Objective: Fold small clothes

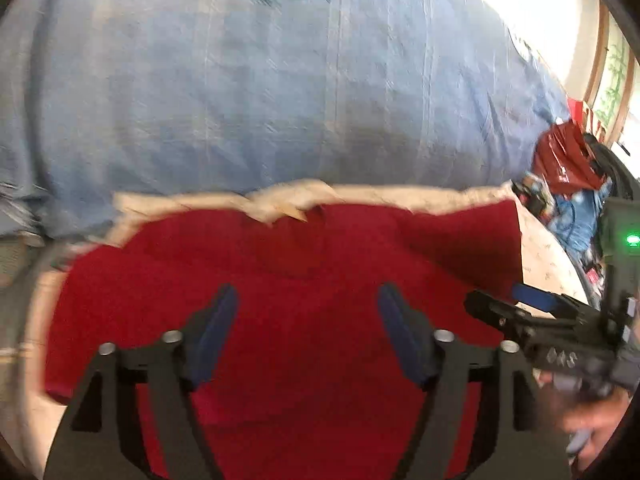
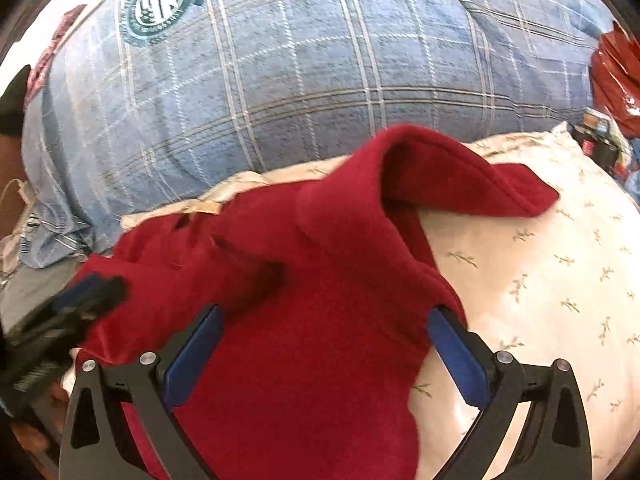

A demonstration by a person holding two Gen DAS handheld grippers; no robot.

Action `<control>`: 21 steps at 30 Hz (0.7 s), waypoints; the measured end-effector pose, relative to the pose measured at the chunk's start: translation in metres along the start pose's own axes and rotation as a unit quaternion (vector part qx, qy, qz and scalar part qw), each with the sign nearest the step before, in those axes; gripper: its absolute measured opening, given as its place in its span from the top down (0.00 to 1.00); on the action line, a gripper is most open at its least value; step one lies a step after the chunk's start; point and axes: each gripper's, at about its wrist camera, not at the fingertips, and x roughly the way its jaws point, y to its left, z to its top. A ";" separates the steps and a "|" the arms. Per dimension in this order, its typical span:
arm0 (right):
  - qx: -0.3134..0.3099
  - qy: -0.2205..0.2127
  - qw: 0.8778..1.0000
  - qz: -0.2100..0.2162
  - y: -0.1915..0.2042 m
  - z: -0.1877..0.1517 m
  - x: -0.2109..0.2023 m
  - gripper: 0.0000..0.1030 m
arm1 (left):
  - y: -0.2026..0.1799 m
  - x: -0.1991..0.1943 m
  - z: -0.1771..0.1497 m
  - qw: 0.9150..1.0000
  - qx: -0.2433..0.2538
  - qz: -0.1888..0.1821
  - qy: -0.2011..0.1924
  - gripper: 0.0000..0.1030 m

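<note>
A red fleece garment (image 1: 288,280) lies on a cream sheet with a small leaf print (image 2: 540,272). In the left wrist view my left gripper (image 1: 308,300) is open, its blue pads spread over the middle of the red cloth. In the right wrist view my right gripper (image 2: 328,320) is open over the same garment (image 2: 312,320), whose right part stands up in a raised fold (image 2: 424,160). The right gripper also shows at the right of the left wrist view (image 1: 504,308), and the left gripper shows blurred at the left of the right wrist view (image 2: 80,296).
A big blue plaid pillow or duvet (image 2: 320,60) with a round green badge (image 2: 160,0) lies just behind the garment. A red plastic bag (image 1: 564,160) and mixed clutter (image 1: 560,208) sit at the far right. The cream sheet extends to the right.
</note>
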 end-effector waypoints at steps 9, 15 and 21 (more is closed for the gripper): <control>-0.034 0.020 0.999 0.020 0.025 0.007 0.023 0.10 | 0.115 -0.047 -0.024 0.985 -0.058 0.163 -0.017 0.26; -0.079 0.053 0.995 -0.015 0.036 -0.002 0.060 0.47 | 0.142 -0.043 -0.044 0.979 -0.086 0.185 0.003 0.26; -0.145 0.009 0.989 -0.022 0.063 -0.002 0.043 0.96 | 0.137 -0.054 -0.037 0.977 -0.086 0.193 -0.017 0.26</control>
